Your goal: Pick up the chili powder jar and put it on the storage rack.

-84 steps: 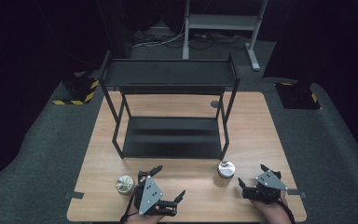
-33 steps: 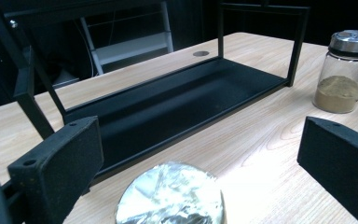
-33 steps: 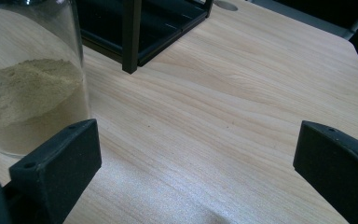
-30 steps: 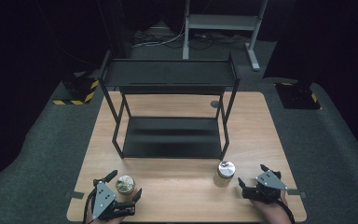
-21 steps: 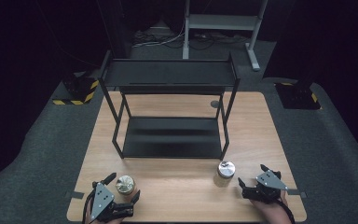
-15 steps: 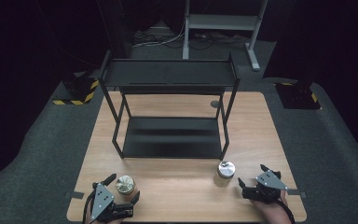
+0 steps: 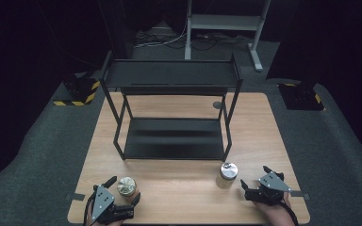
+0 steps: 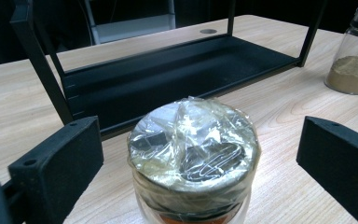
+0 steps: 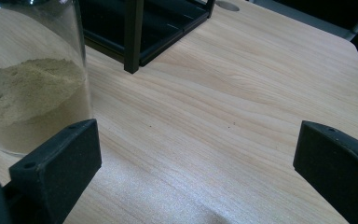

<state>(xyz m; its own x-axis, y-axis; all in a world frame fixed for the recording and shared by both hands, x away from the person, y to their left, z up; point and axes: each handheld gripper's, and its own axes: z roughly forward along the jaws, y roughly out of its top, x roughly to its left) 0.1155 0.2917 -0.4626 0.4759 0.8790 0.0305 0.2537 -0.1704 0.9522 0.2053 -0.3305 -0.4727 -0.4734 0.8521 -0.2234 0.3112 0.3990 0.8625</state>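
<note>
Nearest, at the front edge of the tabletop (image 7: pixel 179 197), the left gripper (image 7: pixel 122 188) is held with its jaws spread wide around a jar (image 7: pixel 126 186) whose top is sealed with crinkled clear film. Seen from the left gripper view, the jar (image 8: pixel 193 158) stands upright between the two black jaws, with a gap left on either side, so neither pad is seen touching it. Something orange is glimpsed low in the jar, though its contents cannot be made out.

At the front right corner, the right gripper (image 7: pixel 254 186) is likewise held wide, with nothing between its jaws but bare wood. Just to its left a glass shaker (image 7: pixel 228 174) with a metal cap is stood upright, partly filled with tan powder; in the right gripper view the shaker (image 9: pixel 32 79) is seen just beyond the left jaw, outside the gap.

Farther back, in the middle of the tabletop, a black two-tier metal rack (image 7: pixel 172 141) is placed, both shelves bare. The jar and the shaker are set well apart, each just in front of the rack's lower shelf.
</note>
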